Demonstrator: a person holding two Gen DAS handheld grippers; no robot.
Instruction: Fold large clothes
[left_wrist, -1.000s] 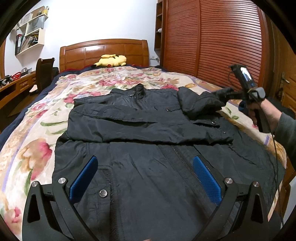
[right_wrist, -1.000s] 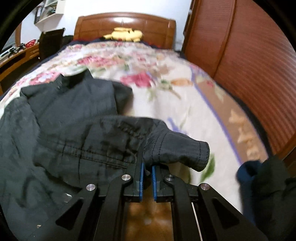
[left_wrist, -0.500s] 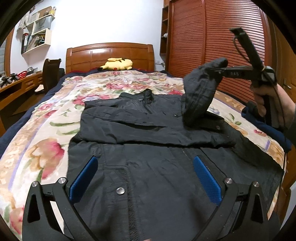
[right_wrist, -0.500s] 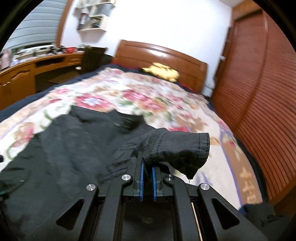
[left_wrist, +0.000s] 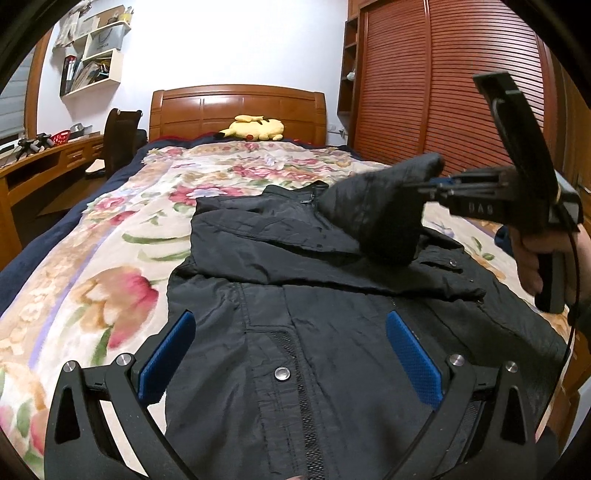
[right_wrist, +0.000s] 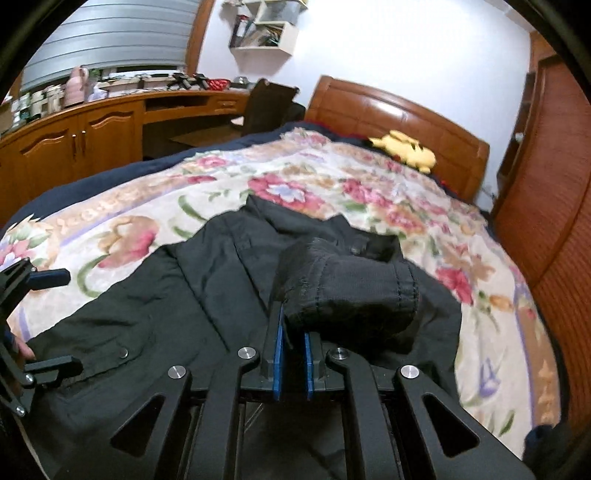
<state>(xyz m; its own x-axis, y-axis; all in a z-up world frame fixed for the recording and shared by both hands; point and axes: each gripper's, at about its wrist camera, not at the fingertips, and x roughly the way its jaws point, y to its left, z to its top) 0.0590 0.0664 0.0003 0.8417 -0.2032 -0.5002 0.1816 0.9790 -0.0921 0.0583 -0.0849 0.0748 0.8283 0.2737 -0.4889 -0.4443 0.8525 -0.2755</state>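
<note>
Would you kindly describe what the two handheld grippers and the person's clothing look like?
Both the left gripper and the right gripper have black angular frames with triangular cut-outs, silver screws and blue ribbed pads. The right one has a black pistol handle, a black cable and pale lettering. A dark sleeve shows.

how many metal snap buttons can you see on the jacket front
3. One snap sits near the left gripper; two smaller ones lie under the lifted sleeve. More may be hidden by folds.

A floral bedspread (left_wrist: 110, 266) covers the bed, where a yellow plush toy (left_wrist: 256, 128) lies against the wooden headboard (left_wrist: 236, 107). Slatted wardrobe doors (left_wrist: 424, 81) line one side; a wooden desk (right_wrist: 110, 125) with a dark chair (right_wrist: 267, 103) runs along the other, beneath white wall shelves (left_wrist: 94, 62).
</note>
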